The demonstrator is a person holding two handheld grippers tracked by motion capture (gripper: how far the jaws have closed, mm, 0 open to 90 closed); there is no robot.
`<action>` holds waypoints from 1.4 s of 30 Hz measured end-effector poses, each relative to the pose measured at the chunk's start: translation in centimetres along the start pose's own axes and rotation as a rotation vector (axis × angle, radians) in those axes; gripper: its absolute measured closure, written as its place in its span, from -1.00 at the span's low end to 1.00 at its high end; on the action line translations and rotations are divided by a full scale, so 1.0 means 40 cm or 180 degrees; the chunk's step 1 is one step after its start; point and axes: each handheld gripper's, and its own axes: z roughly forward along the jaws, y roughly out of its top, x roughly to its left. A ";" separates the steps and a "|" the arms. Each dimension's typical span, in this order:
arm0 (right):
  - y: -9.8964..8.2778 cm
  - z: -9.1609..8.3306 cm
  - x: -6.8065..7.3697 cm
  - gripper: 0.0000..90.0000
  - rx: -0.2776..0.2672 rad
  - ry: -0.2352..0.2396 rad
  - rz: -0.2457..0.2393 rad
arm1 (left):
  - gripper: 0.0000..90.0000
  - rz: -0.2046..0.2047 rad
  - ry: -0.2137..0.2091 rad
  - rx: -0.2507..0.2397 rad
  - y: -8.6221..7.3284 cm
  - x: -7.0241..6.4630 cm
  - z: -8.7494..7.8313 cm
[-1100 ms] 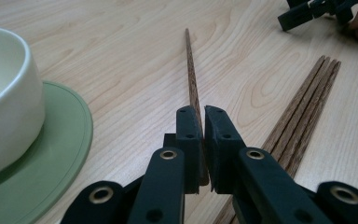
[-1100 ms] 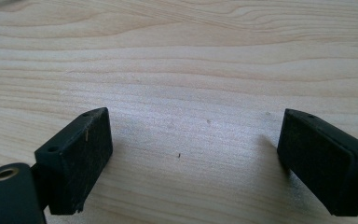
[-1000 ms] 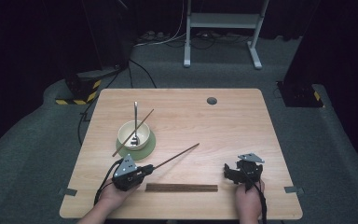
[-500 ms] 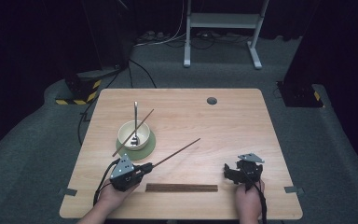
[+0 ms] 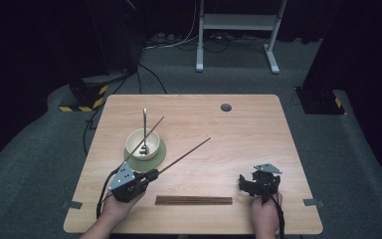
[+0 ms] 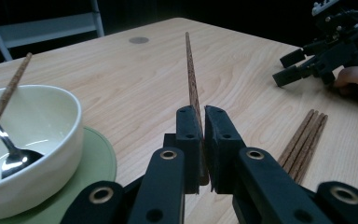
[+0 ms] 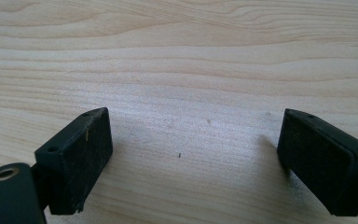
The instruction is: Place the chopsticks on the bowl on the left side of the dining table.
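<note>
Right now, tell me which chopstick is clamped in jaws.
The chopstick in the left gripper, slanting up over the table. Another leans in the bowl; the rest lie flat by the near edge.

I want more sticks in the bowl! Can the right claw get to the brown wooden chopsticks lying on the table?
Probably yes. The right claw is open and holds nothing, and the brown wooden chopsticks lie just beside it on the light wooden table, with nothing between them.

A small dark round grommet point(image 5: 226, 107) sits near the upper middle of the light wooden table point(image 5: 258, 129). At the frame's top stands a white metal frame point(image 5: 236, 22); upper left, a yellow-and-black striped base point(image 5: 82, 102), possibly a stand.
</note>
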 end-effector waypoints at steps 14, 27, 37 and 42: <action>0.000 0.000 0.000 -0.78 0.0000 0.0003 -0.0002 | 0.87 -0.0075 0.0146 -0.0138 0.006 0.026 -0.027; 0.000 0.000 0.000 -0.78 0.0002 0.0007 -0.0012 | 0.87 -0.0248 0.0421 -0.0189 -0.006 0.070 -0.050; 0.000 0.000 -0.001 -0.78 0.0000 0.0013 -0.0026 | 0.87 -0.0348 0.0692 -0.0145 -0.017 0.113 -0.074; 0.000 0.000 -0.001 -0.78 0.0001 0.0011 -0.0025 | 0.87 -0.0423 0.0777 -0.0095 -0.022 0.127 -0.082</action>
